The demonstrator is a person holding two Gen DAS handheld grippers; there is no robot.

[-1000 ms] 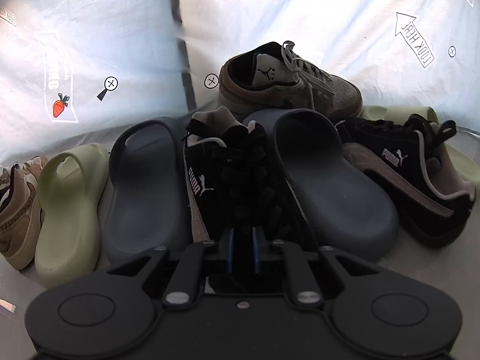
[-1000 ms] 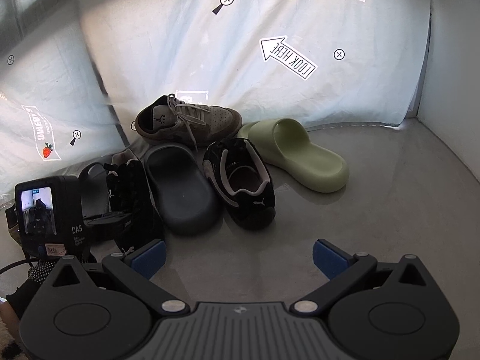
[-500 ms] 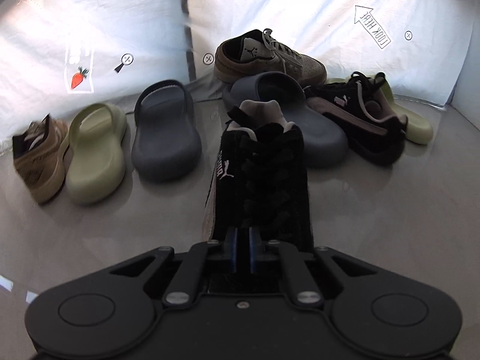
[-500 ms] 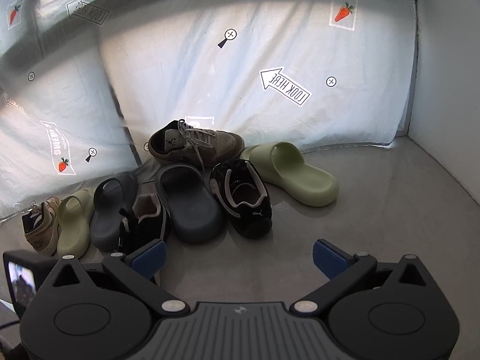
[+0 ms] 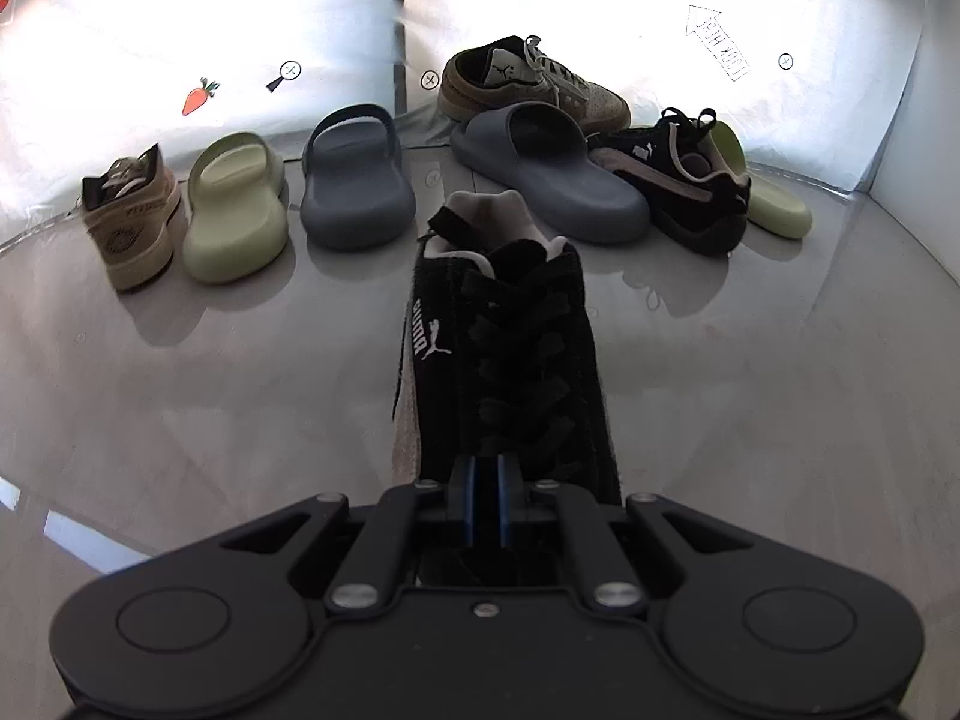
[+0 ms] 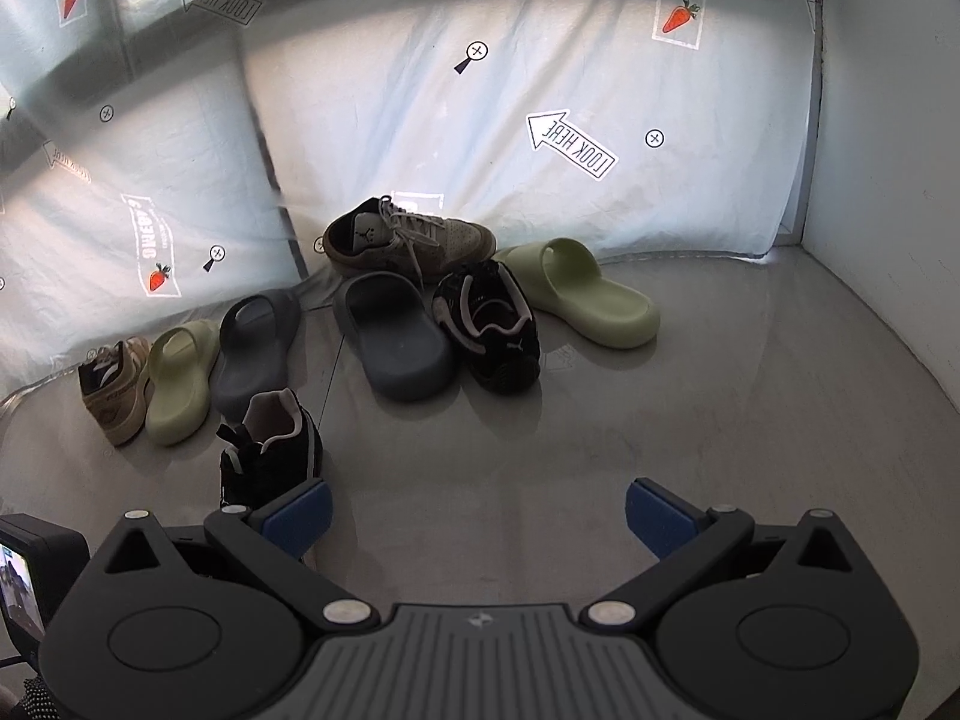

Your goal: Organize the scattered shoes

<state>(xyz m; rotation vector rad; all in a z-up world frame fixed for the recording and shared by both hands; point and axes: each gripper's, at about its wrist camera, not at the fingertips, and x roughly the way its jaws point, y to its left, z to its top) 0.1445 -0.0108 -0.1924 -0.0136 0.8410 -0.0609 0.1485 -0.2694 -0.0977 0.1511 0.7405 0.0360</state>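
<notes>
Left gripper (image 5: pixel 485 480) was seen clamped on the toe end of a black sneaker (image 5: pixel 504 348), heel pointed away from the camera; sole contact with the floor (image 5: pixel 180 390) couldn't be confirmed, probably lifted. Right gripper (image 6: pixel 477 510) was held wide open with nothing between its blue pads (image 6: pixel 297 510). A tan sneaker (image 5: pixel 135 222), a green slide (image 5: pixel 237 210) and a grey slide (image 5: pixel 357 186) were lined up on the left; a second black sneaker (image 5: pixel 684 192) was left in the pile at the back.
</notes>
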